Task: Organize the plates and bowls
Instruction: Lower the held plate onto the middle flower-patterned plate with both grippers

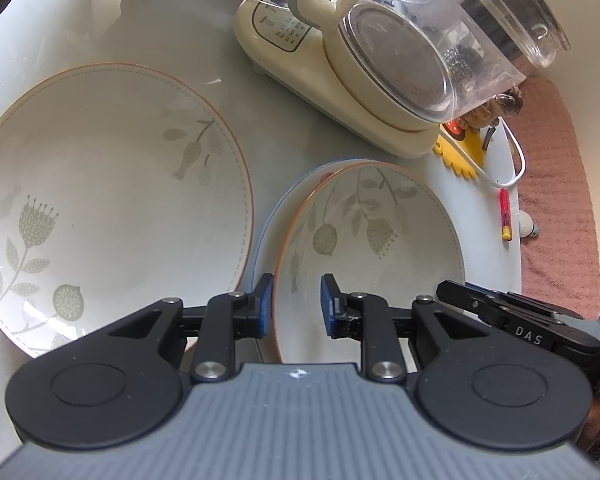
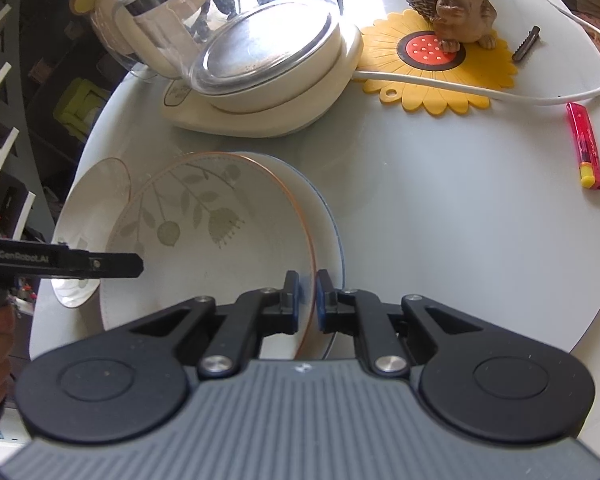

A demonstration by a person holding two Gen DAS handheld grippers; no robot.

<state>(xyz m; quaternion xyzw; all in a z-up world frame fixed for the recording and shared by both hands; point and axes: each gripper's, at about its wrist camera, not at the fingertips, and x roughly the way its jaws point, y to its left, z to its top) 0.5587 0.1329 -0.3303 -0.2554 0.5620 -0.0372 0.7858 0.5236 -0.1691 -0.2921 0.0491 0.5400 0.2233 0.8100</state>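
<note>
A white floral bowl with an orange rim point(image 1: 372, 252) sits on a blue-rimmed white plate point(image 1: 268, 232). My left gripper point(image 1: 296, 304) is open, its jaws astride the bowl's near-left rim. My right gripper point(image 2: 307, 300) is shut on the same bowl's point(image 2: 204, 248) right rim, above the blue-rimmed plate point(image 2: 328, 232). A second floral plate point(image 1: 112, 200) lies to the left on the table and shows behind the bowl in the right wrist view point(image 2: 80, 216). The right gripper point(image 1: 512, 316) shows at the bowl's right edge in the left wrist view; the left gripper point(image 2: 100, 264) shows at the left in the right wrist view.
A glass kettle on a cream base point(image 1: 400, 72) stands behind the dishes on the round white table point(image 2: 460, 240). A yellow sunflower mat point(image 2: 440, 64) with a dog figurine point(image 2: 460, 4), a white cable point(image 2: 500, 96) and a red lighter point(image 2: 586, 148) lie at the right.
</note>
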